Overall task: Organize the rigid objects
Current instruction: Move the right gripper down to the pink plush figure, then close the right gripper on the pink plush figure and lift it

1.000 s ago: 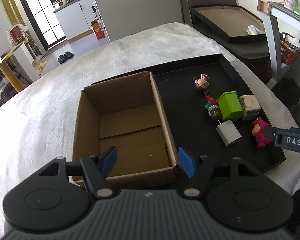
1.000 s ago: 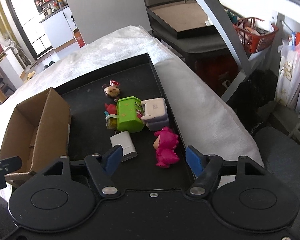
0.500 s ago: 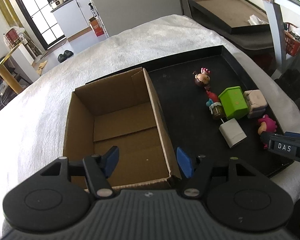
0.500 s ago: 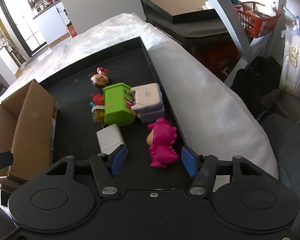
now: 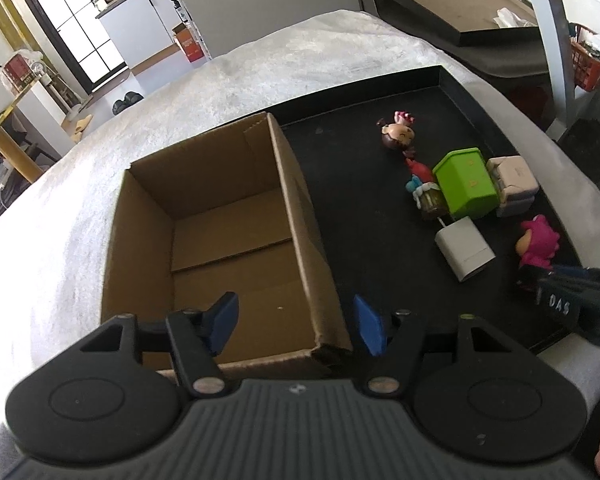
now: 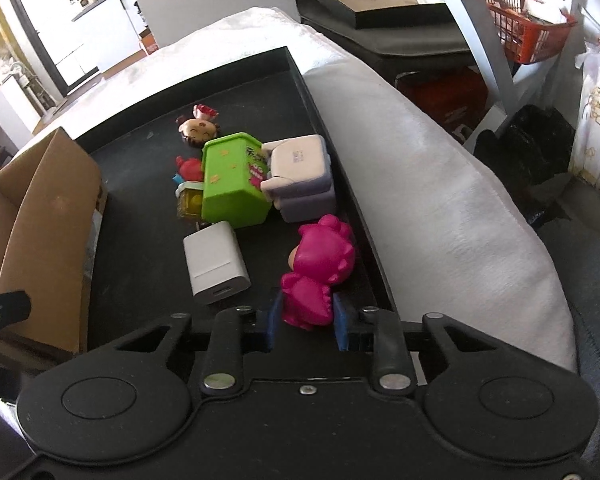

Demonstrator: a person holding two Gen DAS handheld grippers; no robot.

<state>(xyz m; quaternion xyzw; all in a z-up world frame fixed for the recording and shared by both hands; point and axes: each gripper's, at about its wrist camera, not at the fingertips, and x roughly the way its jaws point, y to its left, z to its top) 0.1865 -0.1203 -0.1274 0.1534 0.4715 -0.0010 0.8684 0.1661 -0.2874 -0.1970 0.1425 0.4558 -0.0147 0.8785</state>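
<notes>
My right claw [image 6: 305,316] has just been closing and now pinches the pink doll [image 6: 320,268] low at its base on the black tray [image 6: 140,248]; it looks light, hard and slick, so I'd grip lower, left claw [image 5: 296,322] half-open over the box [image 5: 228,232].

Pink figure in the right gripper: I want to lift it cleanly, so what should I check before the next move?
1. Right gripper shut on the pink figure: ok.
2. Grip firm enough to lift: cannot tell.
3. White charger apart from the figure: ok.
4. Cardboard box open, floor bare: ok.
5. Left gripper open, holding nothing: ok.
6. Left gripper's fingers straddling the box's right wall near its corner, maybe blocking the drop: not ok.
</notes>
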